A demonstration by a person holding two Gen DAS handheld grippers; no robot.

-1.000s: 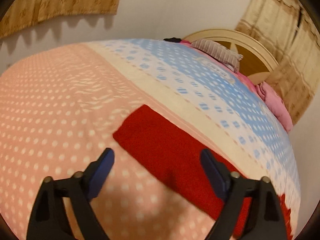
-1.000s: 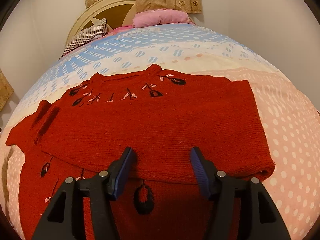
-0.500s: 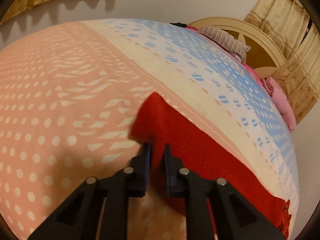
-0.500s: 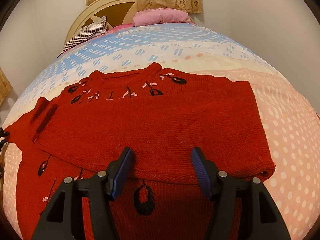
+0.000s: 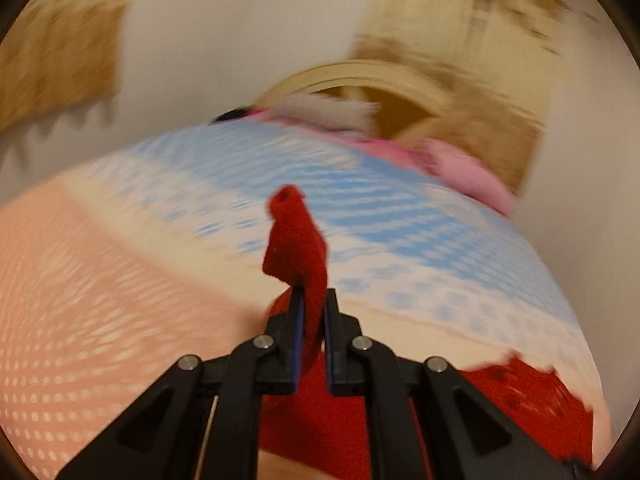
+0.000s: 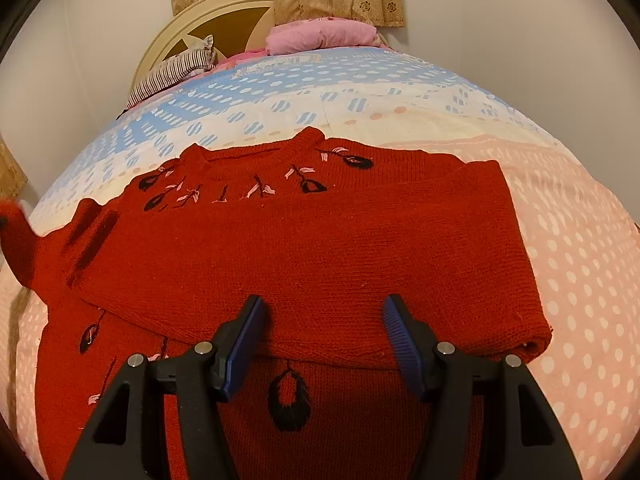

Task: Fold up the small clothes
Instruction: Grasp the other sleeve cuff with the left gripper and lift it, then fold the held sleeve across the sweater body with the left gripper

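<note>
In the left wrist view, the left gripper [image 5: 311, 316] had just been closing and now pinched the cuff end of the red sweater's sleeve [image 5: 298, 248], which stood up from the jaws above the blurred bed [image 5: 120, 280]. A second earlier those jaws had gaped wide over the sleeve lying flat on the cover; now it was raised off it. With so little knit clamped, a fast swing could pull the cuff free, or the sleeve could twist and land crooked. In the right wrist view, the right gripper [image 6: 323, 340] hung partly open, holding nothing, over the near edge of the sweater [image 6: 304, 248], which lay across the middle of the bed with one sleeve already folded over its chest. It had not shifted, though the sleeve at the far left had risen; nothing pinned the body, so a tug could drag it.
</note>
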